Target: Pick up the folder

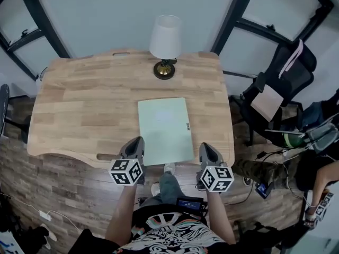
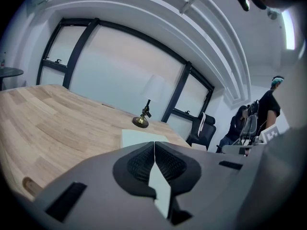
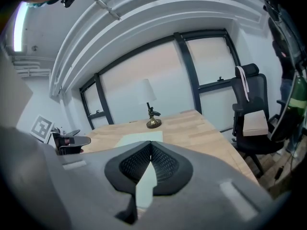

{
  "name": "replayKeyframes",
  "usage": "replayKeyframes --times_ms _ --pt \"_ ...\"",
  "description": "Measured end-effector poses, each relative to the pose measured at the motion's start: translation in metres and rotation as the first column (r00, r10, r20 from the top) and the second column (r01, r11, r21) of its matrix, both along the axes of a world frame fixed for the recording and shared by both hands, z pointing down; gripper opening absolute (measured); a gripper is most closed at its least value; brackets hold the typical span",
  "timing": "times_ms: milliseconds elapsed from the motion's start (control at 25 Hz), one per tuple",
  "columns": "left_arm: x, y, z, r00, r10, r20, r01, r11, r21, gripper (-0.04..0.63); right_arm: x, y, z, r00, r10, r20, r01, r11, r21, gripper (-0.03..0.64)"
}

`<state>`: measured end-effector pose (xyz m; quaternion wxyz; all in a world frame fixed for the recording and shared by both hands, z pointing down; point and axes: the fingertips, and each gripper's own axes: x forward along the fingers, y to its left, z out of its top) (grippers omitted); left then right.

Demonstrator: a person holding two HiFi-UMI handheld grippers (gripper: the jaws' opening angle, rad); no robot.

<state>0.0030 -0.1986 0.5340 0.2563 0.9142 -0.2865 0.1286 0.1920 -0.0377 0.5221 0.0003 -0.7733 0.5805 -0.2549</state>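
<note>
Green folder (image 1: 165, 131) (flat) on desk (image 1: 79, 105)

I'm in an office here: a wooden surface (image 1: 79, 105) with a lamp (image 1: 164, 44), a black swivel chair (image 1: 288, 70) alongside, big dark-framed windows (image 2: 120, 75) right behind it.

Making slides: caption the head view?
Shut left hand-held gripper and right hand-held gripper flank the green folder on the desk.

Table (image 1: 79, 110): was light brown wood.
Lamp (image 1: 165, 46): stood near the table's far edge, with a white shade and a gold foot.
Chair (image 1: 286, 78): was black, right of the table.
Floor (image 1: 53, 189): was dark wood.
</note>
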Motion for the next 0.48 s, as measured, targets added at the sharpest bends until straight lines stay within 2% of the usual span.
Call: replayKeyframes --times_ms 160,360,480 --pt "0.001 -0.007 0.007 1.000 -0.027 -0.007 0.026 0.999 -0.020 0.009 0.004 -0.010 0.009 1.000 -0.027 0.004 0.027 0.999 -0.021 0.005" --pt "0.005 -0.021 0.008 0.999 -0.048 0.014 0.048 0.998 0.037 0.009 0.015 -0.026 0.030 0.999 -0.042 0.025 0.044 0.996 -0.079 0.005" --pt "0.007 -0.025 0.015 0.998 -0.055 0.032 0.054 0.998 0.021 0.011 0.017 -0.035 0.041 0.996 -0.071 0.062 0.077 0.992 -0.103 0.006"
